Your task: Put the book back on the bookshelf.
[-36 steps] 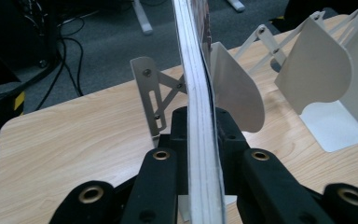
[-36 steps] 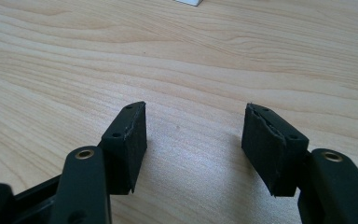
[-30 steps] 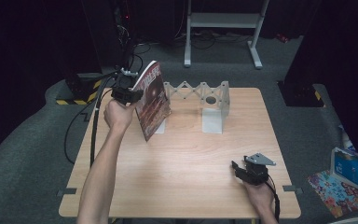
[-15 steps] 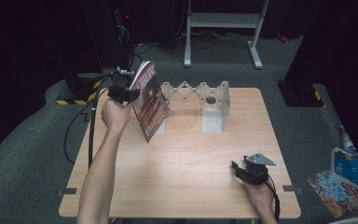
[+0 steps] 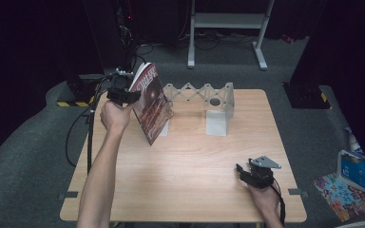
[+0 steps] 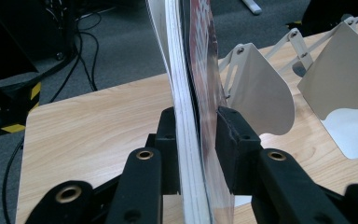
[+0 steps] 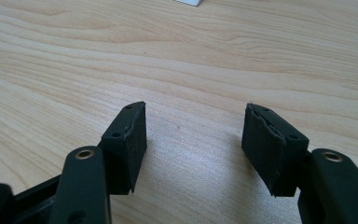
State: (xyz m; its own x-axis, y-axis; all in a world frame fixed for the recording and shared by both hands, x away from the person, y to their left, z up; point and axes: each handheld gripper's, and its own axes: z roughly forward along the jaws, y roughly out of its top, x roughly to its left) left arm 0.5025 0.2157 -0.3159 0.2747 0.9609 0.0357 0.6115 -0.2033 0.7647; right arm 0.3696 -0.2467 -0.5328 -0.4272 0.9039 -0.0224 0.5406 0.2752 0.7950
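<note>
Wooden desk (image 5: 190, 161) | near right: right gripper (image 5: 245, 174) low over bare wood, fingers (image 7: 126, 140) apart, holding nothing | far left: left gripper (image 5: 132, 96) with fingers (image 6: 235, 149) clamped on a tilted thin magazine (image 5: 151, 102), dark red glossy cover, white page edges | behind it: white expanding rack (image 5: 204, 97).

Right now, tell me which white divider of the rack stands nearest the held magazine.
The leftmost divider of the rack, right beside the magazine that the left gripper clamps.

The counter (image 5: 195, 156) is pale, smooth wood grain. The magazine (image 5: 151, 102) has a glossy cover over paper pages. The rack (image 5: 217, 111) looks matt white metal.
</note>
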